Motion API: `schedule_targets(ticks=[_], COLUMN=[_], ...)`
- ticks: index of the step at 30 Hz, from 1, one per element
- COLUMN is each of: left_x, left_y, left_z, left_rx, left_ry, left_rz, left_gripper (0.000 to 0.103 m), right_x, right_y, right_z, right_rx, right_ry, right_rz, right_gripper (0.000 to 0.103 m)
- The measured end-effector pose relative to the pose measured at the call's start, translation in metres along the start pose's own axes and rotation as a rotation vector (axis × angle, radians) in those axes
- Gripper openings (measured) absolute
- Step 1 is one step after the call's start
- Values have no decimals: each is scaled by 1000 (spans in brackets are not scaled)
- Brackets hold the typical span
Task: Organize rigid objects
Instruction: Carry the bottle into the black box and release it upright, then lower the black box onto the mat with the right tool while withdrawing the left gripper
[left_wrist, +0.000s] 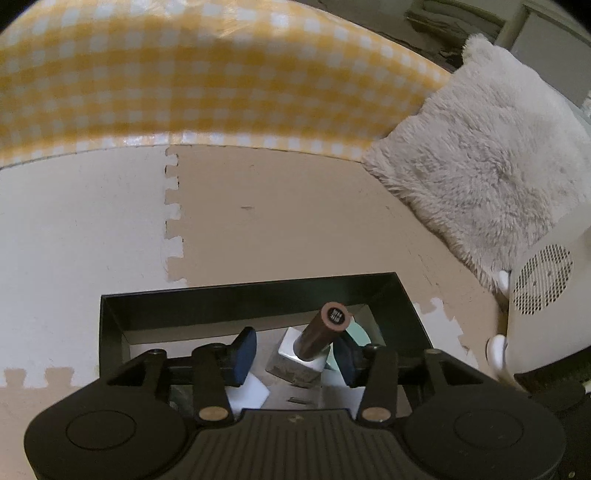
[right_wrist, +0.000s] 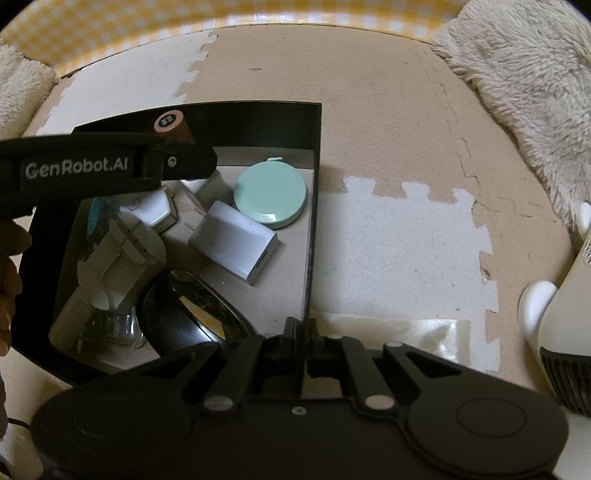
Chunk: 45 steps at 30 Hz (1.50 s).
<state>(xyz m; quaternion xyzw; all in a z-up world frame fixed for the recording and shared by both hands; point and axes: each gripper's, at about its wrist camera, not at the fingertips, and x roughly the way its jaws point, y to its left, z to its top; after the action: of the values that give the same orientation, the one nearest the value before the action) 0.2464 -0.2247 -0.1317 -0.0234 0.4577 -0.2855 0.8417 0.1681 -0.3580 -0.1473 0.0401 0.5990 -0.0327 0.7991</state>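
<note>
A black open box (left_wrist: 240, 295) sits on the foam floor mat. My left gripper (left_wrist: 295, 350) hangs over the box with its blue pads (left_wrist: 245, 347) apart. A brown tube (left_wrist: 325, 332) stands tilted between them, leaning by the right pad; the left pad is clear of it. The right wrist view shows that gripper (right_wrist: 110, 166) from the side with the brown tube's cap (right_wrist: 170, 123) above it. My right gripper (right_wrist: 301, 332) is shut on the box's right wall (right_wrist: 314, 184). Inside lie a mint round case (right_wrist: 271, 195), a white block (right_wrist: 236, 243) and a black curved item (right_wrist: 192, 314).
A fluffy cream cushion (left_wrist: 480, 166) lies at the right, against a yellow checked cloth (left_wrist: 184, 74) along the back. A white appliance with a perforated grille (left_wrist: 546, 280) stands right of the box. Puzzle-edged foam mat (right_wrist: 406, 240) spreads to the box's right. A hand (right_wrist: 9, 266) shows at the left edge.
</note>
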Motion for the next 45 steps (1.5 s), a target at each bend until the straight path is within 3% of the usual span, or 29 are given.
schedule_targets(ticks=[4, 9, 17, 24, 39, 45], left_x=[-4, -14, -50, -79, -134, -161], left_y=[-3, -8, -12, -16, -4, 3], left_z=[-2, -6, -10, -16, -35, -40], left_rx=[16, 60, 117, 130, 99, 77], left_ry=[4, 2, -41, -48, -72, -101], left_rz=[0, 14, 38, 45, 110, 127], left_gripper=[53, 77, 95, 103, 103, 103], right_x=[0, 0, 0, 0, -13, -48], right_y=[0, 0, 1, 1, -5, -2], right_z=[0, 0, 1, 1, 1, 2], right_rx=[0, 0, -1, -3, 14, 27], right_ry=[1, 0, 1, 1, -38, -117], right_rz=[0, 0, 0, -1, -5, -15], right_gripper=[7, 7, 7, 7, 7, 25])
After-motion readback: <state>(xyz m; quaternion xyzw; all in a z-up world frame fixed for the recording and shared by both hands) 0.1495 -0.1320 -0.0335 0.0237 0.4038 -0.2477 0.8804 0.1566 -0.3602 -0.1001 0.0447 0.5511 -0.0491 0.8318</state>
